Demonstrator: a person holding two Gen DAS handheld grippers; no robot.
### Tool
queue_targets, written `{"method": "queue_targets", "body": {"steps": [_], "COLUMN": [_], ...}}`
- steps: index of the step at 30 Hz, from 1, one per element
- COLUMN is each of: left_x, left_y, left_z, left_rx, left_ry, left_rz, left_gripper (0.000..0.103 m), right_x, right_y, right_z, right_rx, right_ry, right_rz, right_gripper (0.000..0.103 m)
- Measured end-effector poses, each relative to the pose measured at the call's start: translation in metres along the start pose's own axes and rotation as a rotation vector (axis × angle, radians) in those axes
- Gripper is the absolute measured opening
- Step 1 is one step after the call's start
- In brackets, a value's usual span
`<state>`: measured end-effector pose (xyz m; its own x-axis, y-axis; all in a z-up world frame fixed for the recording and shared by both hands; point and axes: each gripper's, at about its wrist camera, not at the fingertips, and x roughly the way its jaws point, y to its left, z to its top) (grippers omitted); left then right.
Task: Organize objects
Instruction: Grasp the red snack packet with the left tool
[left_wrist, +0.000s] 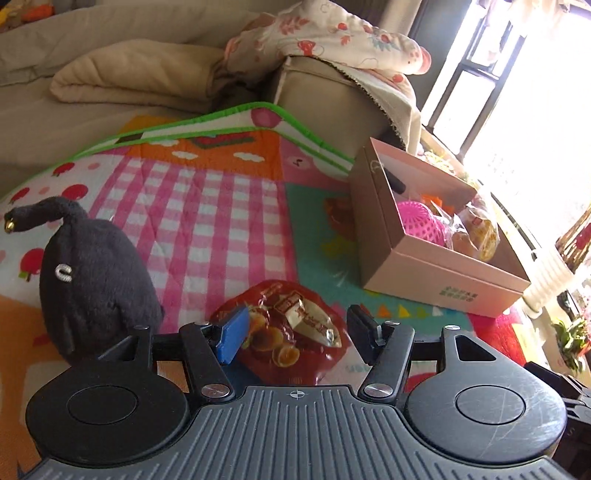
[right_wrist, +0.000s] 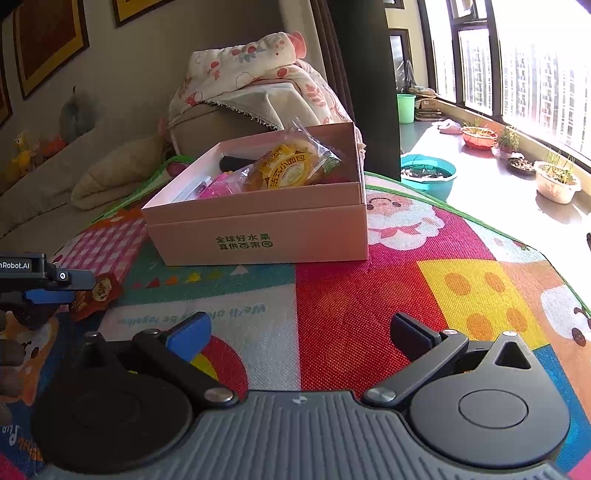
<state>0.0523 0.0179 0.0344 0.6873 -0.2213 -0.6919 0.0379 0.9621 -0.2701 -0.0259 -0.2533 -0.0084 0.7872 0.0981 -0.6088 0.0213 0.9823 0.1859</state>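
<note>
A red snack packet (left_wrist: 291, 332) lies on the colourful play mat (left_wrist: 207, 221). My left gripper (left_wrist: 295, 334) is open, its two fingers on either side of the packet, low over the mat. A black plush toy (left_wrist: 92, 280) stands to its left. A pink cardboard box (left_wrist: 436, 266) at the right holds a pink basket (left_wrist: 421, 221) and wrapped bread. In the right wrist view the box (right_wrist: 258, 236) stands ahead with a bread packet (right_wrist: 288, 170) inside. My right gripper (right_wrist: 299, 334) is open and empty above the mat (right_wrist: 369, 302). The left gripper (right_wrist: 48, 291) and the red packet (right_wrist: 96, 295) show at the left edge.
A beige sofa (left_wrist: 325, 99) with a folded blanket (left_wrist: 136, 74) and a floral quilt (left_wrist: 332, 37) stands behind the mat. A window sill (right_wrist: 491, 184) at the right holds a teal basin (right_wrist: 428, 175) and several plant pots.
</note>
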Motion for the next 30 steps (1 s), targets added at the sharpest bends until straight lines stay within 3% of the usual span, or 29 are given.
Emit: {"method": "queue_targets", "body": {"steps": [6, 10, 14, 20, 24, 30], "left_x": [0.025, 0.013, -0.002, -0.023, -0.039, -0.032], "left_y": [-0.028, -0.041, -0.035, -0.019, -0.003, 0.014], "left_z": [0.003, -0.02, -0.038, -0.05, -0.053, -0.043], "left_rx": [0.14, 0.286, 0.337, 0.329, 0.276, 0.209], "left_ry": [0.003, -0.037, -0.083, -0.128, -0.137, -0.109], "left_rz": [0.065, 0.094, 0.144, 0.192, 0.186, 0.153], "left_gripper": [0.065, 0.065, 0.067, 0.066, 0.066, 0.067], "right_x": [0.0, 0.0, 0.0, -0.001, -0.001, -0.001], "right_y": [-0.001, -0.002, -0.001, -0.001, 0.0, 0.001], "right_z": [-0.001, -0.001, -0.001, -0.001, -0.002, -0.002], "right_rx": [0.006, 0.011, 0.008, 0.008, 0.005, -0.002], "right_ry": [0.001, 0.001, -0.003, -0.005, -0.007, -0.003], "right_rz": [0.004, 0.006, 0.004, -0.005, -0.008, -0.012], "right_gripper": [0.103, 0.103, 0.103, 0.103, 0.103, 0.103]}}
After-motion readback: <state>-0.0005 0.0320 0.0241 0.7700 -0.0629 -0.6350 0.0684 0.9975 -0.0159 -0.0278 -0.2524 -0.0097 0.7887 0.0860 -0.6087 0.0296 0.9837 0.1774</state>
